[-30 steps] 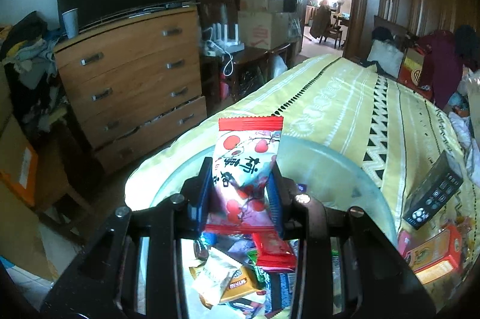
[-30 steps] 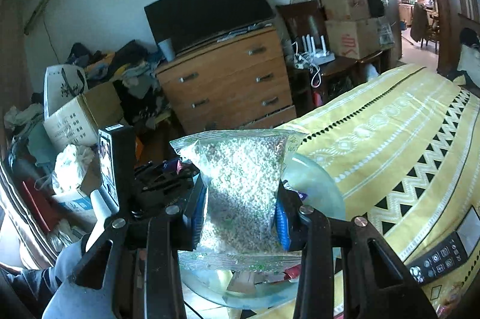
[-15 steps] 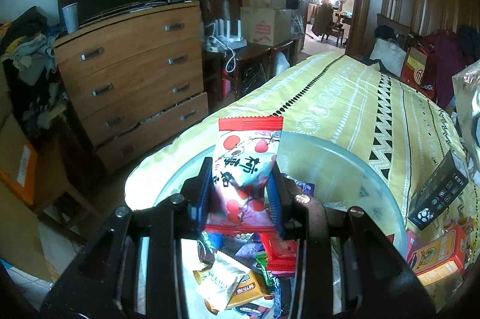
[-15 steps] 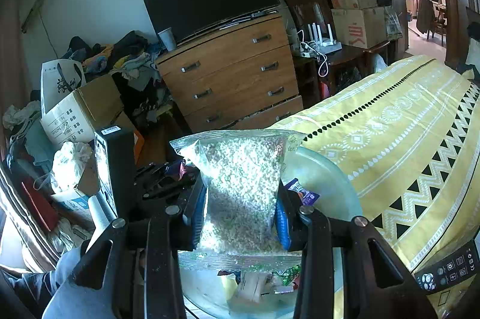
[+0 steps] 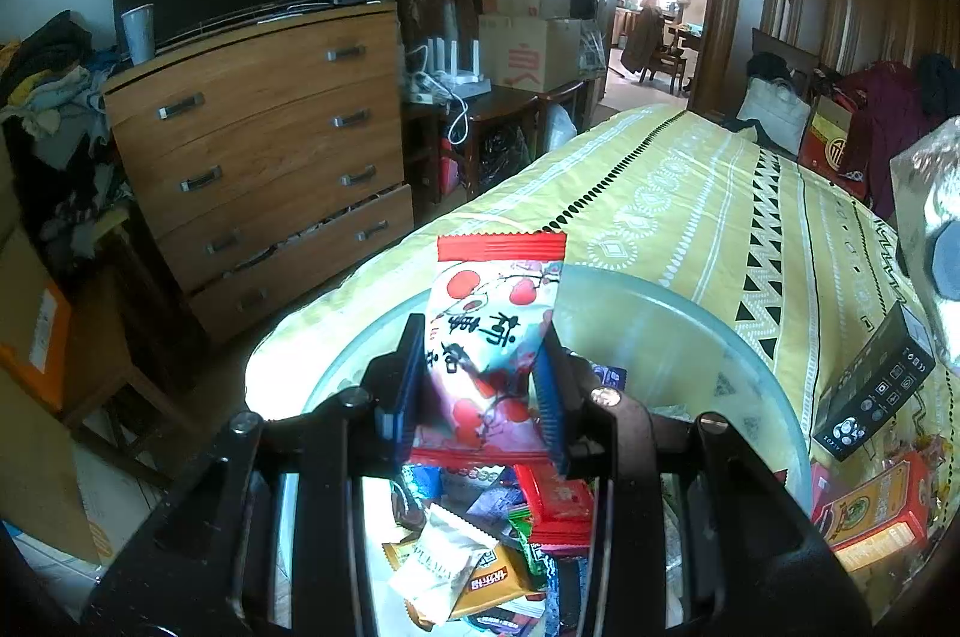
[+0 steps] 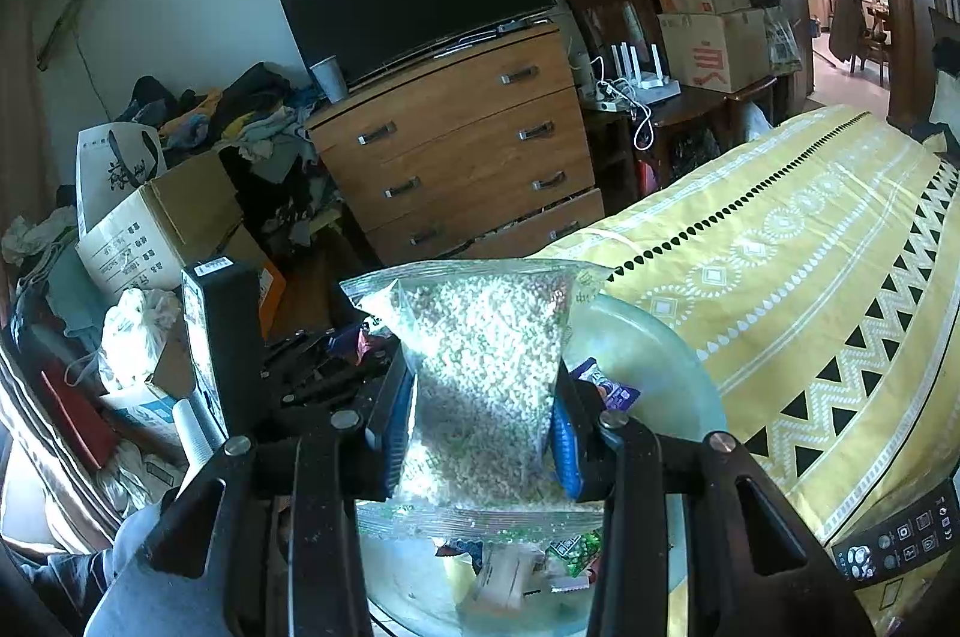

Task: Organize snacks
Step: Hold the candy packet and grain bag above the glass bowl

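Observation:
My left gripper (image 5: 480, 385) is shut on a white snack packet with red fruit print and red ends (image 5: 495, 331), held upright above a clear glass bowl (image 5: 678, 337) on the yellow bedspread. Several snack packets (image 5: 480, 553) lie heaped in the bowl below the fingers. My right gripper (image 6: 480, 415) is shut on a clear bag of small pale puffed grains (image 6: 480, 373), held over the same glass bowl (image 6: 654, 367). That bag's edge shows at the right border of the left wrist view (image 5: 930, 193).
A black remote box (image 5: 870, 397) and an orange box (image 5: 870, 511) lie on the yellow patterned bedspread (image 5: 690, 193) right of the bowl. A wooden chest of drawers (image 5: 258, 157) with a TV stands beyond the bed. A black box (image 6: 219, 337) stands left of the right gripper.
The right gripper with its grain bag has sunk slightly toward the bowl, and the bag now shows at the right edge of the left view. The left gripper holds still.

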Demonstrator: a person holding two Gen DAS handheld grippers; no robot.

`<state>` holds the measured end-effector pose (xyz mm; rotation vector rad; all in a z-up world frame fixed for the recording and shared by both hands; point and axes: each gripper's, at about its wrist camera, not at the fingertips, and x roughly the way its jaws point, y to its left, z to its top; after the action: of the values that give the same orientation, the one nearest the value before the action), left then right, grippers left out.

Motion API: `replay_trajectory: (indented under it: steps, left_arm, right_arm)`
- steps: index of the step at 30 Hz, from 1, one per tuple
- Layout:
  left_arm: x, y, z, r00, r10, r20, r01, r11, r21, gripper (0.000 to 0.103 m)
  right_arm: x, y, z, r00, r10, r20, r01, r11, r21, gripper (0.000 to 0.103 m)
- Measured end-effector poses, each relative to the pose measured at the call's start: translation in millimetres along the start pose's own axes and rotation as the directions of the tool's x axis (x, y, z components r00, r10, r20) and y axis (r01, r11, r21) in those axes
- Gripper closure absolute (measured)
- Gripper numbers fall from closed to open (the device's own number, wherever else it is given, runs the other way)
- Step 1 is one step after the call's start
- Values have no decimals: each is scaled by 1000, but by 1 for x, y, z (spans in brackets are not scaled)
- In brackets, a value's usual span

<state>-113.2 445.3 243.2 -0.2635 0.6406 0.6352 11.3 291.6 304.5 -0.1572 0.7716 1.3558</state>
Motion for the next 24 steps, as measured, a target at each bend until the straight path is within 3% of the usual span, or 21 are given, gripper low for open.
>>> replay_trajectory:
  steps: [24]
  left_arm:
    - [2,-3,-4,1000,-5,-1,5,1000,-5,69]
  right_arm:
    - [11,0,-7,1000,-1,-22,2,1000,11,61]
